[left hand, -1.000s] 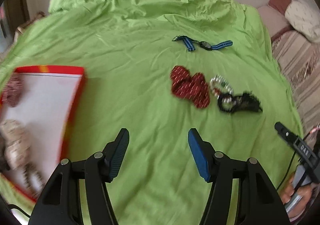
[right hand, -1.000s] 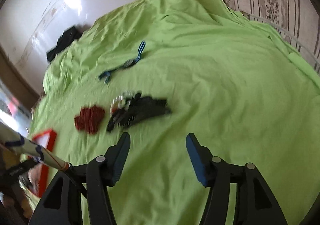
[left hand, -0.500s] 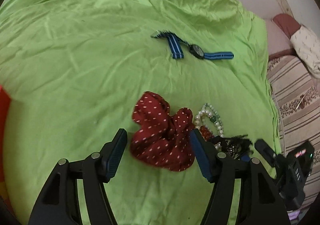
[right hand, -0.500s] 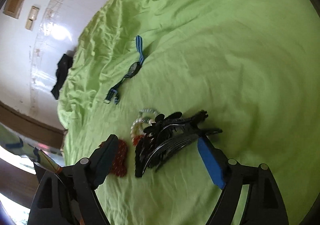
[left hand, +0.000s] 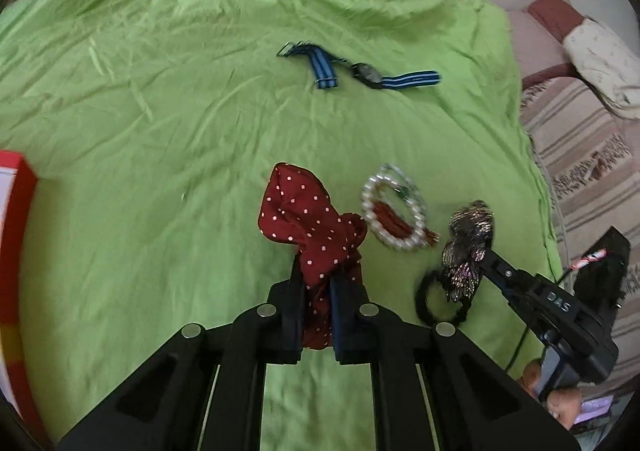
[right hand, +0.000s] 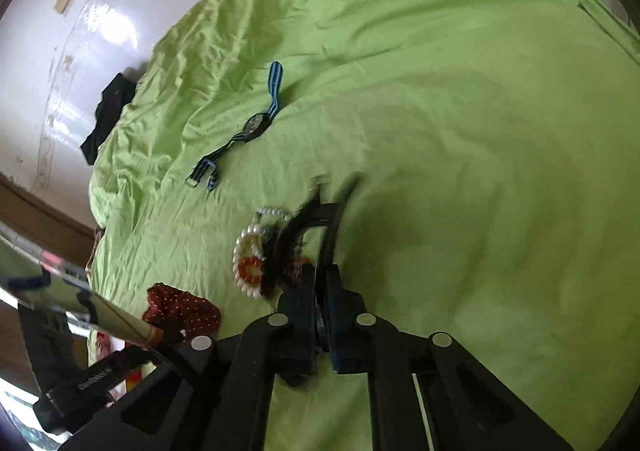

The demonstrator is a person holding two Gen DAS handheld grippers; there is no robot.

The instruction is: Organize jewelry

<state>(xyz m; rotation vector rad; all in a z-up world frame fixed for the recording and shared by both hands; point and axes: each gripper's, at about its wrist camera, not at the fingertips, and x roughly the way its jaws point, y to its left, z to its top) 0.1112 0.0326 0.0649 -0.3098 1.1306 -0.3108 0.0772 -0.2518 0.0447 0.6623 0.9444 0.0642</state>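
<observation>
My left gripper [left hand: 316, 283] is shut on a dark red, white-dotted scrunchie [left hand: 308, 223], which also shows in the right wrist view [right hand: 180, 309]. My right gripper [right hand: 322, 279] is shut on a black beaded hair accessory [right hand: 316, 219]; in the left wrist view this gripper [left hand: 486, 251] pinches the accessory [left hand: 466, 251] low over the sheet. A white pearl bracelet [left hand: 394, 207] with a small red bead bracelet inside it lies between the two; the right wrist view shows it too [right hand: 250, 251]. A watch with a blue striped strap [left hand: 366, 73] lies farther back [right hand: 256, 125].
Everything lies on a wrinkled green bedsheet [left hand: 160, 131]. A red-rimmed white tray [left hand: 16, 211] sits at the left edge. Striped bedding and a pillow [left hand: 600, 47] lie to the right. A dark cloth [right hand: 108, 115] lies by the white wall.
Both grippers have moved down and forward onto the items and closed: the left on the red scrunchie, the right on the black hair accessory.
</observation>
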